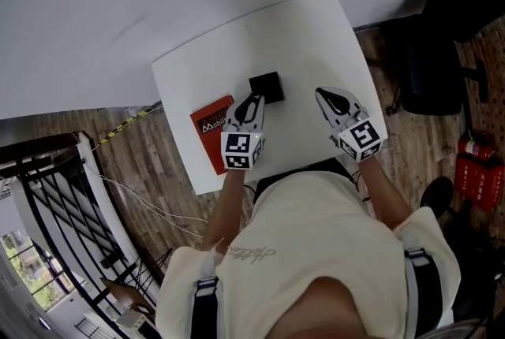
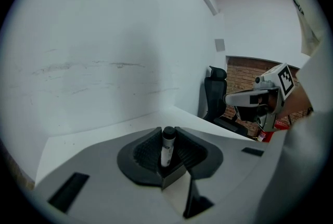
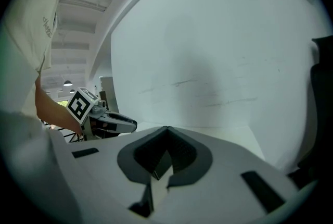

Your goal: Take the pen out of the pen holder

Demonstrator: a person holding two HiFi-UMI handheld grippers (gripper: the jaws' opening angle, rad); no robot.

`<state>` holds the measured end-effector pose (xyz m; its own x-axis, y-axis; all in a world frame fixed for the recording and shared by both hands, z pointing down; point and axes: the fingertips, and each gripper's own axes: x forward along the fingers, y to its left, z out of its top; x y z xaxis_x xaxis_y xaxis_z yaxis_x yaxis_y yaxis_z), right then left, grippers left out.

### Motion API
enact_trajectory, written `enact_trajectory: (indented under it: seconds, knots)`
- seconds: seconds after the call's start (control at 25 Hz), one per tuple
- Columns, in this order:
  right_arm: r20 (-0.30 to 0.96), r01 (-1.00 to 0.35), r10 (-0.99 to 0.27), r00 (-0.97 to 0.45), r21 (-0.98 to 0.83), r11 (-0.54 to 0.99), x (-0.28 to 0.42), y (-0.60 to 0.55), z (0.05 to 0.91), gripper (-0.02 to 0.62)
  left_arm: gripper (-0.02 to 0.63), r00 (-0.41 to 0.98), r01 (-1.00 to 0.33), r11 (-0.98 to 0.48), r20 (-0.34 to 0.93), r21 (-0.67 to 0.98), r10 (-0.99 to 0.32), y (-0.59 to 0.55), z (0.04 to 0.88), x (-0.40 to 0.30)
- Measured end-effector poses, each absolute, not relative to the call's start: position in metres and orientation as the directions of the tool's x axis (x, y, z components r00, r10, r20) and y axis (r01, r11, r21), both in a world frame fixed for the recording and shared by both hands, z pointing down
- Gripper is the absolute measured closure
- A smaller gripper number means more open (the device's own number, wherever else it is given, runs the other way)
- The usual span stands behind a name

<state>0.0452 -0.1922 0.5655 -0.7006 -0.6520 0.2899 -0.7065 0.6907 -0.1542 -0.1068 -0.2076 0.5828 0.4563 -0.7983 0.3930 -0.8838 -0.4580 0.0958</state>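
1. My left gripper [image 2: 167, 135] was clamped on the pen [image 2: 166, 152]. The pads pressed its white barrel, and the black cap stood just above the jaw tips.
2. The pen's long axis was upright, crosswise to the jaws. The pen holder [image 1: 267, 85] sat just ahead of and below my left gripper, so I judged the way out to be straight up. I could not tell whether the pen's lower end was clear of the holder.
3. My right gripper [image 3: 166, 132] was closed on nothing and well to the right; the left was nearer.
4. Count on the counter [image 1: 316, 38]: one pen, one pen holder, one red book [image 1: 209, 132].
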Motion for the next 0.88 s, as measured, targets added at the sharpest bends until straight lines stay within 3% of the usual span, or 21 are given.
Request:
enact_trajectory:
  seconds: [0.88]
  knots:
    - [0.176, -0.661, -0.642, -0.746, -0.082, 0.746, 0.031, -0.189, 0.515, 0.588, 0.517, 0.430, -0.901, -0.430, 0.267, 0.061, -0.863, -0.179, 0.510, -0.119]
